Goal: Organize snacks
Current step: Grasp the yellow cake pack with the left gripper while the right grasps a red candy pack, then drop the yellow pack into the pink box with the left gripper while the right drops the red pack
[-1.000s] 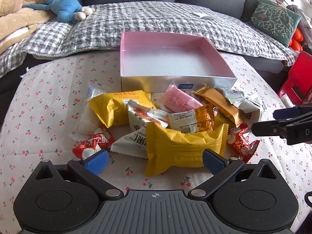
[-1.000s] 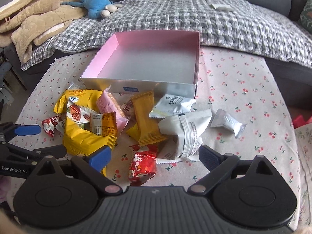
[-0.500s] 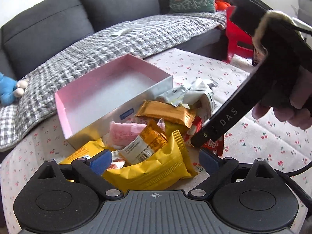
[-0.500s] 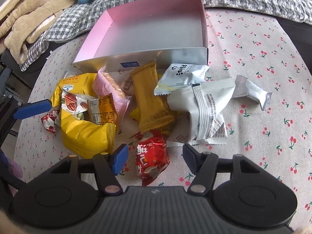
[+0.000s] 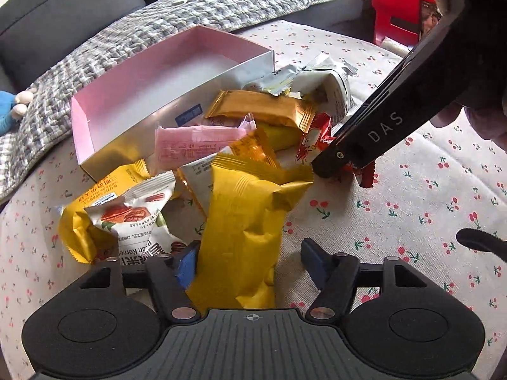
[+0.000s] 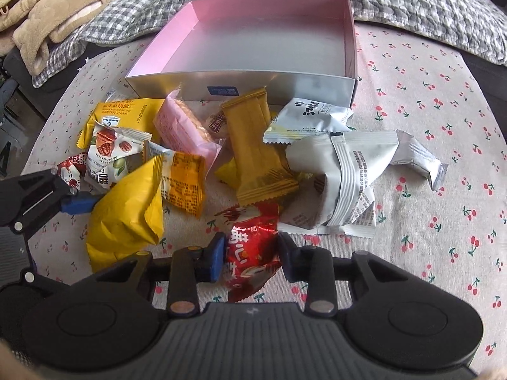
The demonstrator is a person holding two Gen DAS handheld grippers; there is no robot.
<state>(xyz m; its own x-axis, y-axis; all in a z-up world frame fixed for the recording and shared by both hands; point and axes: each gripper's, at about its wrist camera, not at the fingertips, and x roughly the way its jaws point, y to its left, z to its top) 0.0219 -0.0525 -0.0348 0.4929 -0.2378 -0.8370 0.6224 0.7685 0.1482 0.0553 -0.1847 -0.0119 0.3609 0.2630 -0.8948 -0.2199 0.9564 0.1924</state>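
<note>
My right gripper [image 6: 248, 258] has its two blue-padded fingers pinching a crinkly red foil snack packet [image 6: 250, 253] that lies on the cherry-print tablecloth [image 6: 443, 221] at the near edge of the snack heap. My left gripper [image 5: 247, 264] has its fingers spread around the lower end of a large glossy yellow snack bag [image 5: 247, 231]; the left pad touches the bag, the right pad stands apart from it. Beyond the heap sits the open pink-lined cardboard box [image 6: 348, 25], its silver front wall just beside a pink wafer packet [image 6: 183, 129] and a golden-orange bar wrapper [image 6: 256, 148]. White pouches [image 6: 348, 177] lie to the right.
</note>
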